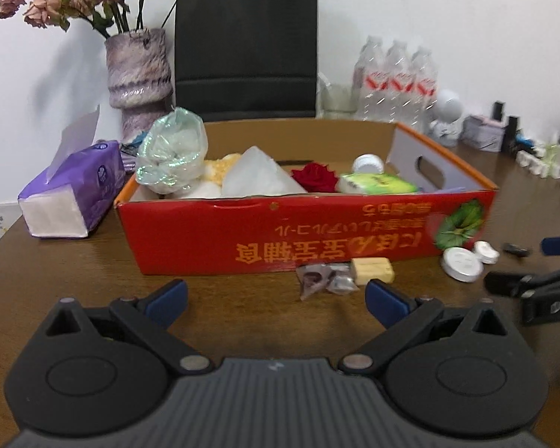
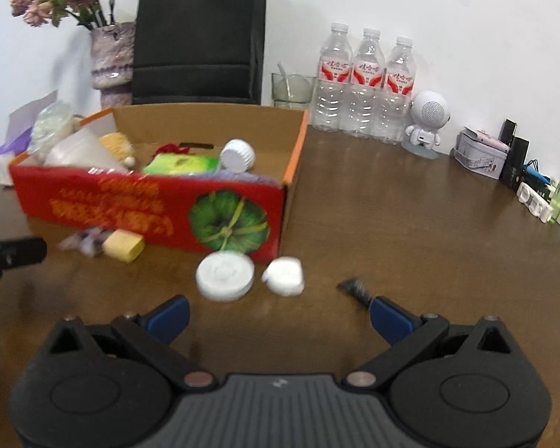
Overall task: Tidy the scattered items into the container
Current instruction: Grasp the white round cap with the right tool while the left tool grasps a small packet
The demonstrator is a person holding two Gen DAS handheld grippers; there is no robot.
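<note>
A red cardboard box [image 1: 317, 231] [image 2: 93, 201] sits on the brown table, holding a red rose [image 1: 314, 181], a green packet [image 1: 379, 183], a white lid [image 2: 237, 155] and plastic bags. In front of it lie a crumpled wrapper [image 1: 323, 280], a yellow block [image 1: 372, 270] [image 2: 123, 245], a round silver tin [image 1: 462, 263] [image 2: 224, 275], a smaller white tin [image 1: 485, 252] [image 2: 283, 275] and a small dark piece [image 2: 354, 287]. My left gripper [image 1: 276, 300] is open just short of the wrapper. My right gripper [image 2: 280, 315] is open near the tins, its right fingertip beside the dark piece.
A purple tissue pack [image 1: 71, 194], a vase of dried flowers [image 1: 140, 74] and a black paper bag [image 1: 246, 44] stand behind and left of the box. Three water bottles [image 2: 366, 86], a glass [image 2: 293, 87], a white robot speaker [image 2: 427, 123] and small items line the right.
</note>
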